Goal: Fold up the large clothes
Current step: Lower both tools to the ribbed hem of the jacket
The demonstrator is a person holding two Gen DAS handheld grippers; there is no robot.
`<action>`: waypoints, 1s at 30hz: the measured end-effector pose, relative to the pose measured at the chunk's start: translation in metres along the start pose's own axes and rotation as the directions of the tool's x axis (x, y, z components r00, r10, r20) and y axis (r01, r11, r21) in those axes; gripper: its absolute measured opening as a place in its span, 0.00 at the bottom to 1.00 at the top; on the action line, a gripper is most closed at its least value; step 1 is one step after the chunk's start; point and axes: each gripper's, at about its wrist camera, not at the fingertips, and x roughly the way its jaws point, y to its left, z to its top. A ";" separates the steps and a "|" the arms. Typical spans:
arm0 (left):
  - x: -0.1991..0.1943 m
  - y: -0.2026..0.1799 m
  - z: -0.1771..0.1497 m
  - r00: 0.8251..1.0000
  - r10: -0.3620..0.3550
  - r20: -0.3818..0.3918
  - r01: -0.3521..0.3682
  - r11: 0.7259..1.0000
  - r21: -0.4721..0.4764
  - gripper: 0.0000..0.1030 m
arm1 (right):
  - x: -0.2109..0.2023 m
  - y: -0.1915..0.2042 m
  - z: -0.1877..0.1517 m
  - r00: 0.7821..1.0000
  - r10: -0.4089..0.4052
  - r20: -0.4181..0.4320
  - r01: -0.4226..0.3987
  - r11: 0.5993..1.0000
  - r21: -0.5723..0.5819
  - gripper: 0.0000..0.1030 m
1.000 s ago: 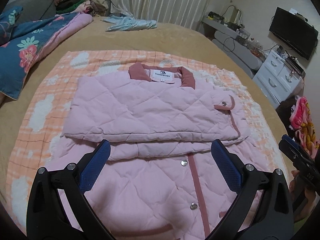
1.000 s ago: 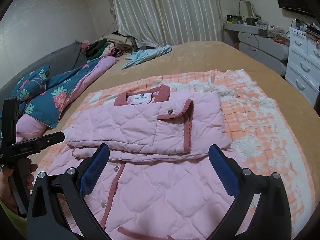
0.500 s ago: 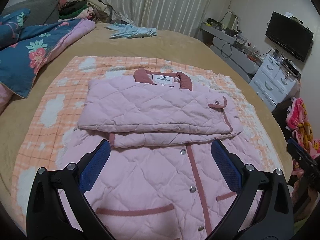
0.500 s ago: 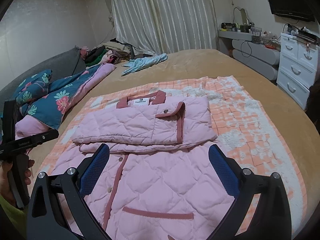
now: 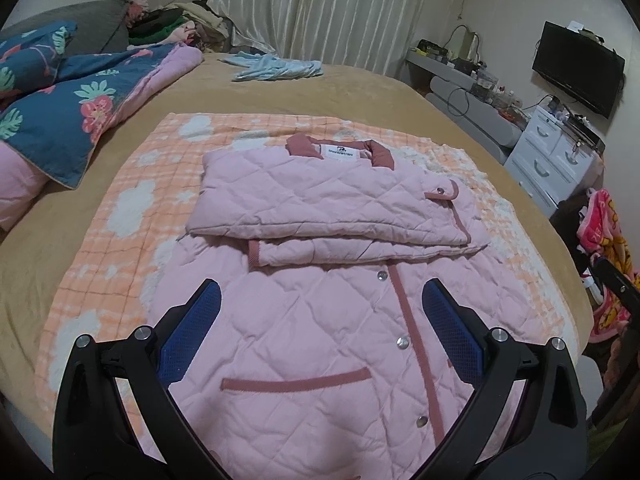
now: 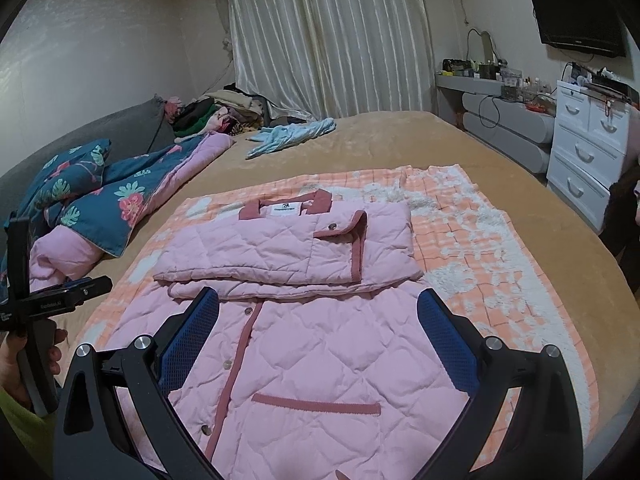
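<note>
A floral quilt (image 5: 68, 116) lay on the bed (image 5: 320, 92) beside an orange checked blanket (image 5: 132, 208); a television (image 6: 576, 8) hung above white drawers (image 6: 588, 148).

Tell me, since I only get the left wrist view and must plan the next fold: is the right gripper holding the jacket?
Observer: No. The right gripper is open above the jacket's lower half, with nothing between its fingers.
Operator: Is there a pocket right of the placket? My view shows only the one on its left.
Observer: Yes. A pocket with dark pink trim lies flat there.
</note>
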 end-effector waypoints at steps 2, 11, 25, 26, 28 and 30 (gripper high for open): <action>-0.003 0.002 -0.005 1.000 0.006 0.000 -0.006 1.000 0.004 0.92 | -0.003 0.002 -0.002 1.000 0.002 0.001 -0.002 1.000 -0.005 0.96; -0.016 0.010 -0.024 1.000 0.030 0.006 -0.030 1.000 0.006 0.92 | -0.012 0.009 -0.014 1.000 -0.001 -0.016 0.001 0.999 -0.032 0.96; -0.018 0.028 -0.058 0.997 0.075 -0.024 -0.074 0.997 0.022 0.92 | -0.012 0.003 -0.045 0.996 -0.027 -0.084 0.022 0.998 -0.058 0.96; -0.017 0.029 -0.060 0.997 0.078 -0.027 -0.077 0.997 0.021 0.92 | -0.012 0.002 -0.047 0.996 -0.029 -0.088 0.024 0.998 -0.058 0.96; -0.016 0.033 -0.065 0.996 0.086 -0.038 -0.085 0.996 0.020 0.92 | -0.011 -0.001 -0.051 0.995 -0.033 -0.099 0.027 0.998 -0.061 0.96; -0.015 0.037 -0.070 0.994 0.094 -0.048 -0.093 0.995 0.022 0.92 | -0.010 -0.003 -0.054 0.994 -0.035 -0.107 0.029 0.998 -0.061 0.96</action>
